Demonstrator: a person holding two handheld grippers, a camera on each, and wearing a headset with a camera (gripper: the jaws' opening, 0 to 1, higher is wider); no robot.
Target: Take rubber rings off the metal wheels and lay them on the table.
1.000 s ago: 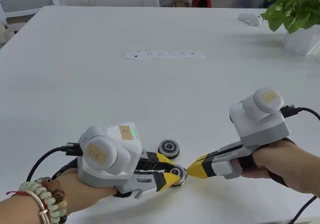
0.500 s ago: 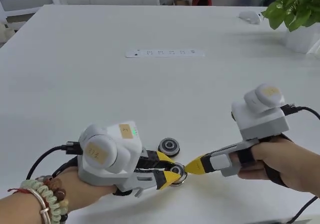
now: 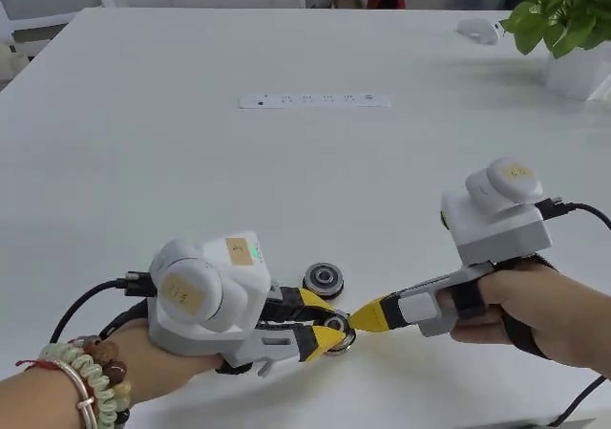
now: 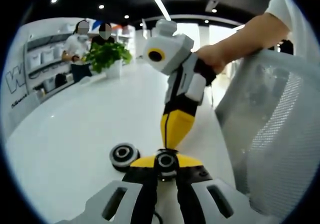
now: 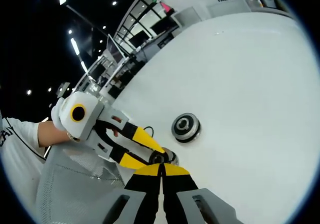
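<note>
- left gripper (image 4: 166, 161): jaws narrow, yellow tips clamped on either side of the clamped wheel (image 3: 341, 336), which sits low at the table (image 3: 191, 161) surface.
- right gripper (image 3: 367, 317): jaws pressed together into one point, with the tip touching the clamped wheel's rim on the side away from the left gripper. I can't tell whether any rubber is pinched between them.
- rubber ring (image 4: 166, 154): dark band on the clamped wheel's rim, not off yet.
- handling, my read: the wheel is small, stiff metal and heavy for its size, and it'll slip or spin in the jaws if clamped only lightly. The ring is soft, stretchy and grippy, so it should peel over the rim and not slide.
- where to grab: take the wheel by its flat faces and the ring at its outer edge. Lift one spot first, then roll it off.
- second wheel (image 5: 186, 127): lies flat just beside the clamped wheel, on its far side, ring on, untouched.
- power strip (image 3: 315, 101) and plant (image 3: 558, 9): well beyond the clamped wheel, out of the way.
</note>
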